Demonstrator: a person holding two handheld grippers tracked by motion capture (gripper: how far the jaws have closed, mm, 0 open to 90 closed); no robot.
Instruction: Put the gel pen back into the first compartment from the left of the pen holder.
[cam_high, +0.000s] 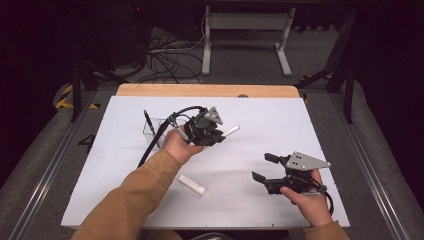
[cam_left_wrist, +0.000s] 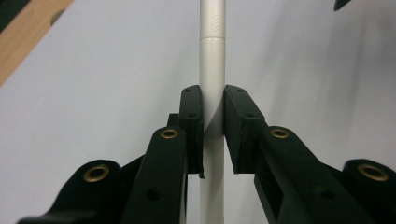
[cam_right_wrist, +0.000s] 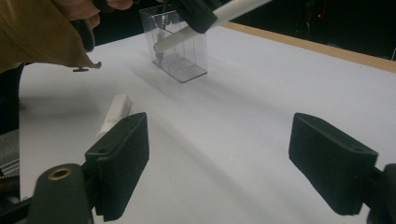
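The left gripper (cam_left_wrist: 213, 116) pinches a slim white pen (cam_left_wrist: 212, 60), smooth and glossy, one seam showing; the right gripper (cam_right_wrist: 217, 163) sits spread wide, holding nothing.

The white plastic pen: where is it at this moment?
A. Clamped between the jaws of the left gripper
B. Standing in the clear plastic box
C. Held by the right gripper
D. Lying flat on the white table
A: the left gripper has its jaws closed on the white plastic pen, lifted off the table.
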